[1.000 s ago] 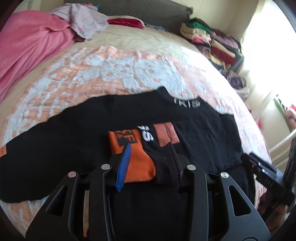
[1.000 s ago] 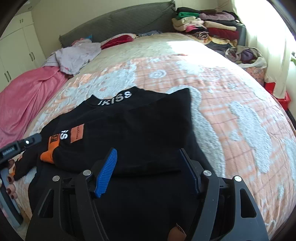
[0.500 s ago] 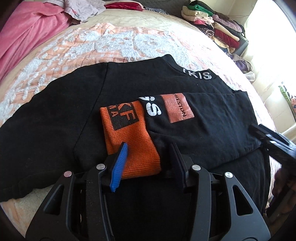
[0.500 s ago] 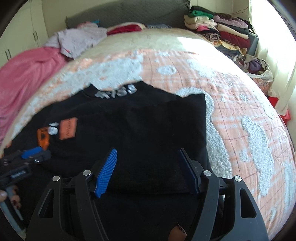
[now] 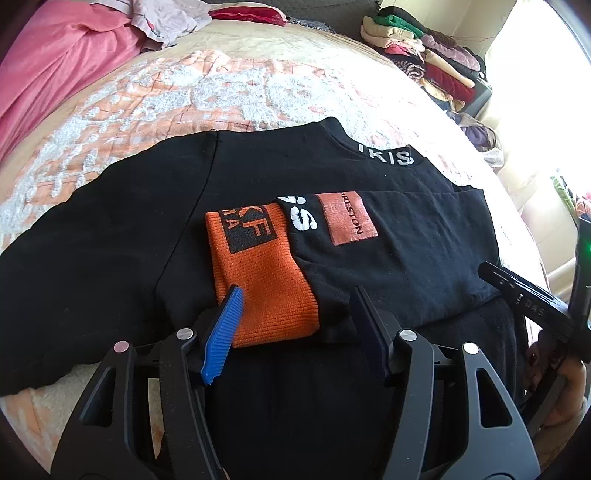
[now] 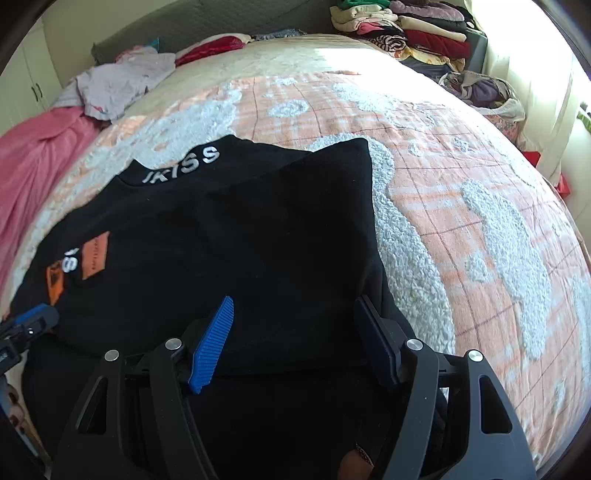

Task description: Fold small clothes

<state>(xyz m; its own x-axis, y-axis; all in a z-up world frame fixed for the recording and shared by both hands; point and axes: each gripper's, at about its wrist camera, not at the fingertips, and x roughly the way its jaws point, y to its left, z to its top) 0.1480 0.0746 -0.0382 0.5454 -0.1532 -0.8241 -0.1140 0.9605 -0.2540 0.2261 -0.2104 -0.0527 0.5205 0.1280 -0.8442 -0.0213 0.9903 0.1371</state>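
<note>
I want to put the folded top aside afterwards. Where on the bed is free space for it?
Free: the orange-and-white blanket right of the black sweatshirt, and the beige strip beyond it. Crowded: the far left, with the pink cover and crumpled lilac garment, and the far right corner by the stacked clothes.
</note>
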